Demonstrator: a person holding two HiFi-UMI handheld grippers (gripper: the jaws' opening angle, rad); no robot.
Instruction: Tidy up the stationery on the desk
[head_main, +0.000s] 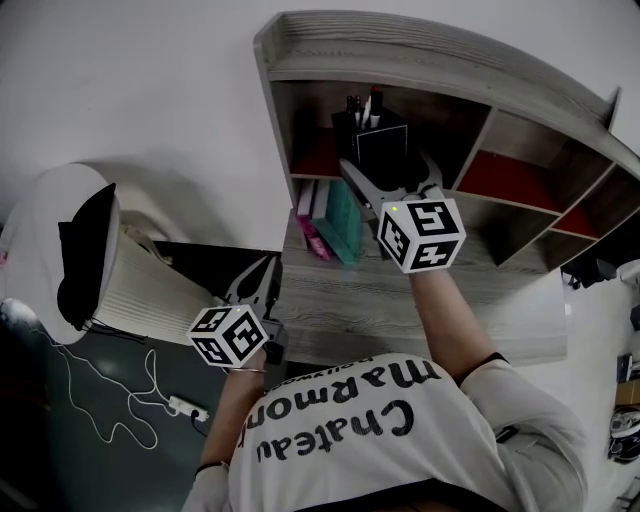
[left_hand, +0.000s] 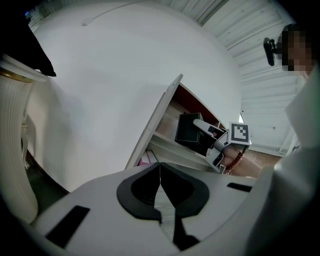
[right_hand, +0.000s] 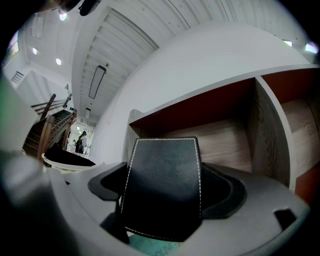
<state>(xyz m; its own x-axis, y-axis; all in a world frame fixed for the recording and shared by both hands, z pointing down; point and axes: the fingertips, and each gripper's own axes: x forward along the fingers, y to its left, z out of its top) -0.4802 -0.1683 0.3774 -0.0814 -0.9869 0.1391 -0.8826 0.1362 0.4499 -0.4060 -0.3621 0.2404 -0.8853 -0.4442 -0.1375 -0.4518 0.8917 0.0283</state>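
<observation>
R gripper (head_main: 392, 172): jaws clamped on black leather-look square pen holder w/ white stitching (right_hand: 162, 180), one jaw on each side wall.
Holder pos.: at the mouth of the upper-left compartment of the grey wood shelf unit (head_main: 450, 58); can't tell if it rests on the shelf board.
Holder contents: a few pens (head_main: 365, 105), upright, tips above the rim.
L gripper (left_hand: 160, 172): jaws together, nothing between; low at the desk's left front edge, well apart from the holder.
Below holder: teal book (head_main: 345, 215) and pink book (head_main: 312, 228), standing on the grey wood desk top (head_main: 420, 320), just under the R gripper.
Other compartments: red back panels (head_main: 505, 180), to the right of the holder.
Left of desk: white ribbed object (head_main: 150, 285) w/ a black cap-like item (head_main: 85, 255) on it; white power strip (head_main: 190, 408) and thin cable (head_main: 100, 400) on the dark floor.
Head view only: pens, books, floor items.
R gripper view only: stitching, the holder's flat face filling the jaw gap.
L gripper view only: R gripper and holder seen side-on against the shelf unit.
</observation>
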